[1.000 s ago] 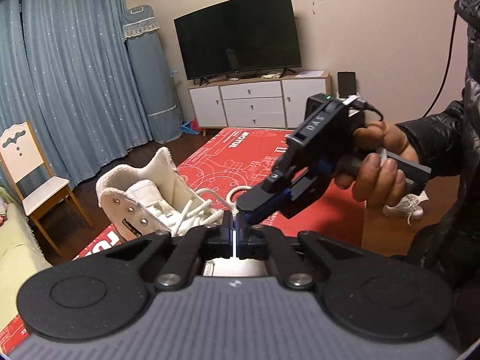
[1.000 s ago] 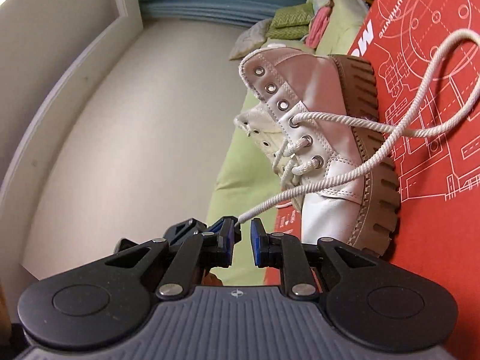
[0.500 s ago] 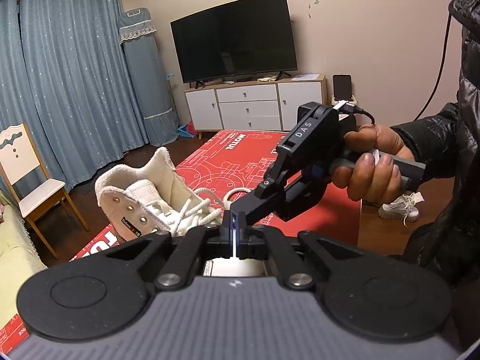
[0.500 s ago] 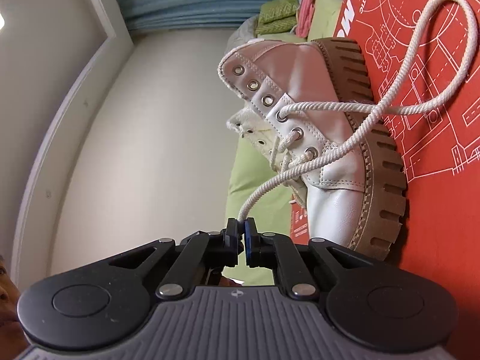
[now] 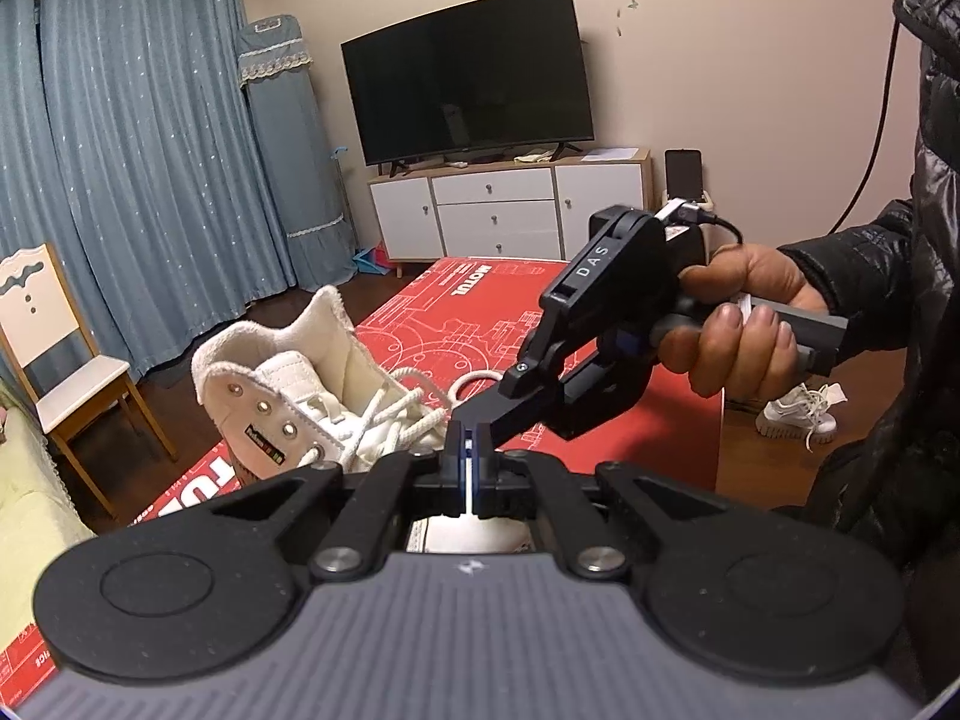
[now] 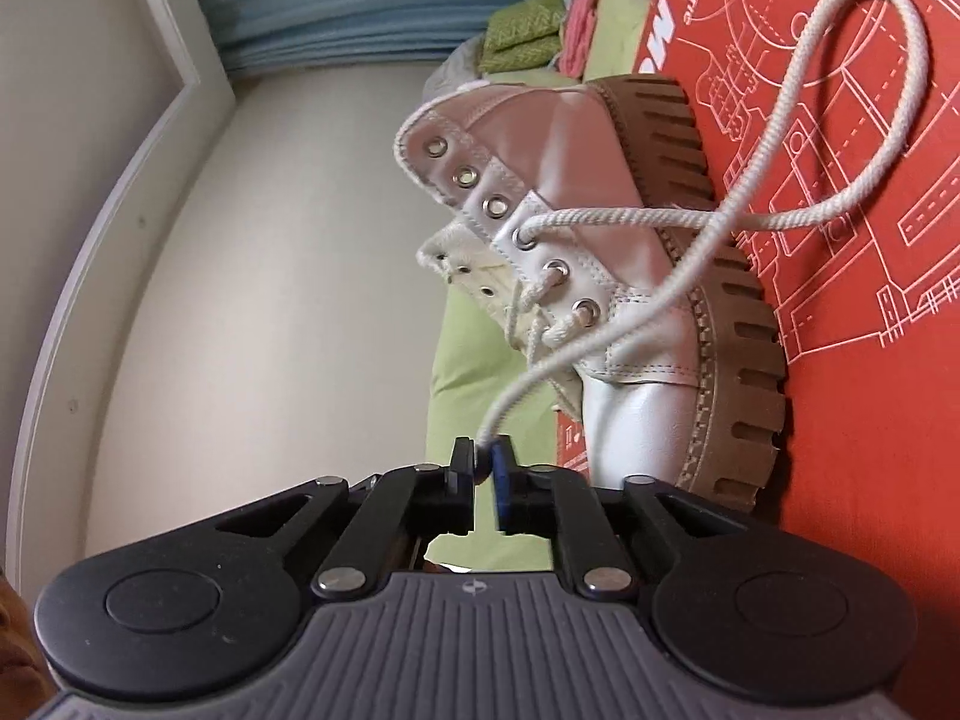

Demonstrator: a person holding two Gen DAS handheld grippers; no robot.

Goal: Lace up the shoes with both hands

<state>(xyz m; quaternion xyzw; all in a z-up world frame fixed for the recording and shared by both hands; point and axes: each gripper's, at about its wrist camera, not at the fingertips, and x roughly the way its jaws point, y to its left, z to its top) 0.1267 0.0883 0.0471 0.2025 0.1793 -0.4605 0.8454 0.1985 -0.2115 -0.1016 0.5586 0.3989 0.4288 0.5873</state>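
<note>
red mat [image 5: 600,360] under white boot [image 6: 600,276] (curtained room)

The left gripper [image 5: 467,461] is pointing slightly downward, its jaws pressed fully together with only a thin bright seam between the blue-edged pads. The right gripper [image 6: 482,468] is lying rolled onto its side and pointing level, and its jaws are closing, with the tip of a white shoelace [image 6: 501,411] between them. The right hand [image 5: 741,318], in a dark padded sleeve [image 5: 858,252], is wrapping its fingers [image 5: 723,339] around the gripper's handle.
</note>
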